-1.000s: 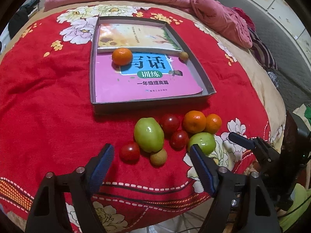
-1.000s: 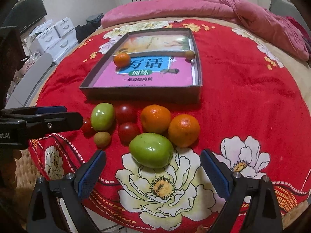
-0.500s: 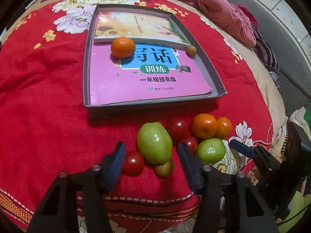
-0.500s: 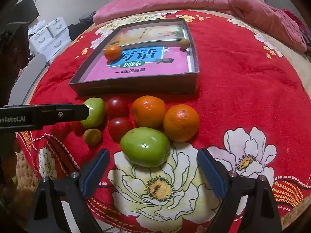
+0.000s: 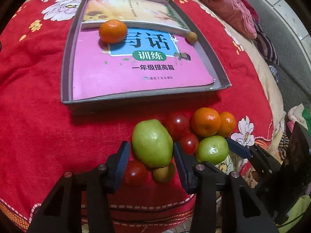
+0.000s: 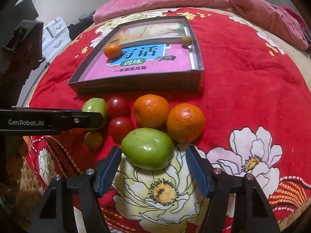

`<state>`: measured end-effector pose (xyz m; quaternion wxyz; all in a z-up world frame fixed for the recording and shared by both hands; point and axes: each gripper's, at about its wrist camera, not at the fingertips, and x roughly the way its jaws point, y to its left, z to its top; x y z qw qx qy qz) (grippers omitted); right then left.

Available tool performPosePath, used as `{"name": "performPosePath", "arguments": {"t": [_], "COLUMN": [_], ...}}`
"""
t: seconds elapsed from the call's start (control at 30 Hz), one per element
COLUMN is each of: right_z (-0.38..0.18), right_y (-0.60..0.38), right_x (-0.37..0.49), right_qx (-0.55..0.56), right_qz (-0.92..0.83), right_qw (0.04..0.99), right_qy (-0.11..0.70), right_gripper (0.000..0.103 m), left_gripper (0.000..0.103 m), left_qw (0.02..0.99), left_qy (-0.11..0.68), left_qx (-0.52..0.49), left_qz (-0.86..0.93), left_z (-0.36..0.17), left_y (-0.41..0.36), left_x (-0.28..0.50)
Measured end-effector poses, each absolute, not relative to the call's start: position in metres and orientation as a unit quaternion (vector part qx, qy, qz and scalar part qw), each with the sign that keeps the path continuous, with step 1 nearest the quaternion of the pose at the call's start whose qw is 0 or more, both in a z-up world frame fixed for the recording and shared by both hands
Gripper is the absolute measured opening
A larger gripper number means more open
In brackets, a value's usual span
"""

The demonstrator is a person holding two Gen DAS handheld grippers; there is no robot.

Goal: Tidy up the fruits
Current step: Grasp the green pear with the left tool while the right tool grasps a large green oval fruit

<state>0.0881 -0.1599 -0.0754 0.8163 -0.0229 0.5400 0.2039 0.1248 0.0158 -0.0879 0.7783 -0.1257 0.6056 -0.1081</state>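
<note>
While the left gripper (image 5: pixel 151 156) pinches a big smooth green fruit (image 5: pixel 152 143), the right gripper (image 6: pixel 153 166), closing, sits spread around another round green fruit (image 6: pixel 147 148).

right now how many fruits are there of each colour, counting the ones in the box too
round orange mandarins: 3
oval green fruits: 2
small red cherry tomatoes: 3
small yellow-brown round fruits: 2
total: 10
</note>
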Motion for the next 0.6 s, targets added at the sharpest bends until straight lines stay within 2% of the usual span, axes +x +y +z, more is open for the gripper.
{"name": "performPosePath", "arguments": {"t": [0.2,0.33,0.6], "right_z": [-0.08,-0.083,-0.083], "right_y": [-0.151,-0.148,-0.149], "right_x": [0.089,0.09,0.089], "right_qx": [-0.034,-0.043,-0.041], "right_qz": [0.201,0.198,0.21], "right_qw": [0.818,0.82,0.824], "right_qy": [0.538,0.535,0.524], "right_gripper": [0.067,0.057,0.056], "left_gripper": [0.047,0.046,0.045], "left_qw": [0.778,0.777,0.775], "left_qy": [0.609,0.608,0.609], "left_qx": [-0.118,-0.118,-0.126], "left_qz": [-0.105,-0.107,-0.112], "left_z": [-0.094,-0.095,-0.096], "left_y": [0.011,0.012,0.015], "left_x": [0.128,0.13,0.133]}}
